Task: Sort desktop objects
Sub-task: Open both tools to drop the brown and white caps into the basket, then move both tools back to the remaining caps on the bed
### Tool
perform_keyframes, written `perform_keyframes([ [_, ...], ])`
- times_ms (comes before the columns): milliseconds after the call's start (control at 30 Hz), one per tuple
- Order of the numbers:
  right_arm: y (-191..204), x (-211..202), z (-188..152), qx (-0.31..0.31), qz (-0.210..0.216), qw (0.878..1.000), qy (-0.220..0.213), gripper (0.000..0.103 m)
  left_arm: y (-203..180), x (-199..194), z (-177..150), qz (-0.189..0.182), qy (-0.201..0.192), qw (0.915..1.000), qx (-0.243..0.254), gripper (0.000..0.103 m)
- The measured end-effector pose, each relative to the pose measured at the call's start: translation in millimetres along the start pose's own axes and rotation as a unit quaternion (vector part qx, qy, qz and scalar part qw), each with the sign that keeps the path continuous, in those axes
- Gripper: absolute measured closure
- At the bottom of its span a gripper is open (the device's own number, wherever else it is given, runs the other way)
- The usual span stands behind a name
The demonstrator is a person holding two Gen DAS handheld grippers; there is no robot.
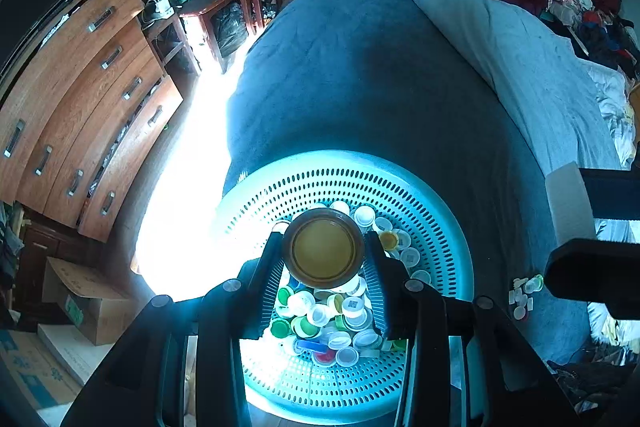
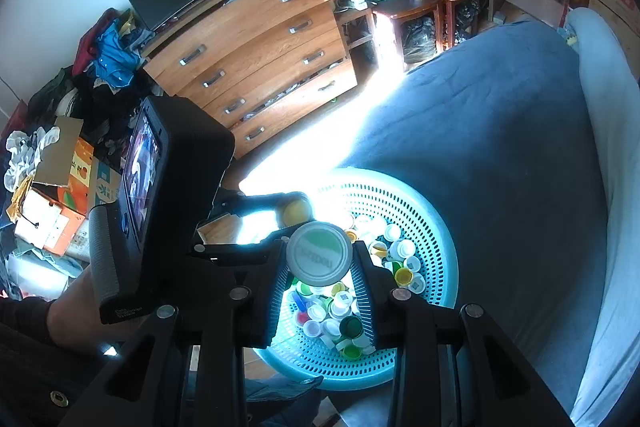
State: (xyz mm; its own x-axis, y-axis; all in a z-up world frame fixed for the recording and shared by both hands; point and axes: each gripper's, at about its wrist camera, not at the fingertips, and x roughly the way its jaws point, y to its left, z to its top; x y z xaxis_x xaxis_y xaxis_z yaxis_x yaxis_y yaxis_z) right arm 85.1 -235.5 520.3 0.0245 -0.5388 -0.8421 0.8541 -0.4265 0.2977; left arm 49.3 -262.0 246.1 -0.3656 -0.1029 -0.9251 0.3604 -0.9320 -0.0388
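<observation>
The left hand-held gripper (image 1: 324,247) is clenched on a round yellow lid with a dark rim (image 1: 323,248), held over the turquoise perforated basket (image 1: 432,203). The right hand-held gripper (image 2: 320,254) grasps a white-and-green lid (image 2: 320,253) above the same basket (image 2: 436,227). The basket sits at the near edge of the blue-covered bed (image 1: 360,67) and holds a heap of small bottle caps (image 1: 340,319). A few more caps (image 1: 524,297) lie on the bed just beside it.
</observation>
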Motion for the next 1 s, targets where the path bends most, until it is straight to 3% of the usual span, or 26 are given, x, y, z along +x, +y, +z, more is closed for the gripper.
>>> perform_keyframes([
  [67,-1.1,-0.3,1.0,0.000,-0.001,1.000,-0.003,0.063,1.5,2.8,-0.9,0.003,0.006,1.0000,-0.005,0.064],
  [133,-1.6,-1.1,0.7,-0.001,-0.003,1.000,-0.006,0.055,3.5,4.1,-2.1,0.007,0.005,0.9999,-0.009,0.040],
  [433,-5.6,-3.0,0.8,-0.004,-0.010,1.000,-0.009,0.053,0.6,7.5,-0.1,0.008,0.007,0.9999,-0.009,0.040],
  [733,-27.1,-18.8,-6.7,0.011,-0.033,0.999,-0.042,0.043,-17.3,13.6,2.7,-0.001,0.011,0.9999,0.004,0.040],
  [867,-71.7,-42.7,-33.6,0.070,-0.068,0.992,-0.078,0.036,-54.7,11.3,8.2,-0.025,-0.002,0.9980,0.058,0.040],
  [1000,-136.6,-69.5,-94.9,0.154,-0.132,0.974,-0.099,0.034,-118.2,18.6,6.5,-0.059,-0.004,0.9897,0.130,0.040],
])
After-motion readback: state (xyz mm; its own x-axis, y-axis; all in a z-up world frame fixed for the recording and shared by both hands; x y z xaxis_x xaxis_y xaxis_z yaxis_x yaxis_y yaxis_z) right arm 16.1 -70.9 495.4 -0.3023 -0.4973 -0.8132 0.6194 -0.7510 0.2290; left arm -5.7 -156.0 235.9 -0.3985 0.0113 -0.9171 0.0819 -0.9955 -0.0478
